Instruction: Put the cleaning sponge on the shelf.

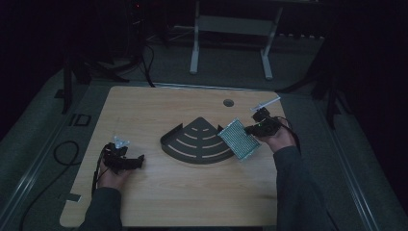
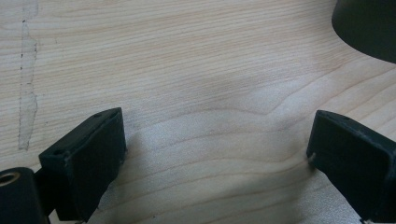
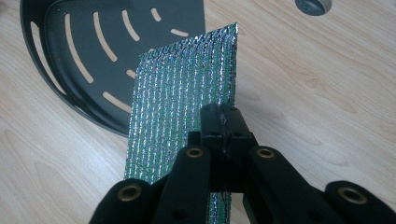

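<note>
A dark fan-shaped tray (image 1: pixel 197 142) with curved slots lies at the middle of the wooden table (image 1: pixel 159 110). My right gripper (image 1: pixel 250 129) is shut on one edge of a shiny green-and-silver ribbed sheet (image 1: pixel 239 138), holding it tilted beside the tray's right side. In the right gripper view the jaws pinch the sheet (image 3: pixel 182 102) near its lower right edge, with the tray (image 3: pixel 93 51) behind it. My left gripper (image 1: pixel 139 161) rests low at the front left, open, with bare wood between its fingers (image 2: pixel 88 154). A corner of the tray (image 2: pixel 369 28) shows at the upper right there.
A round grommet hole (image 1: pixel 228 102) sits in the table's far right part. A white table frame (image 1: pixel 231 33) stands beyond on the dark floor. Cables (image 1: pixel 62 154) trail off the table's left side.
</note>
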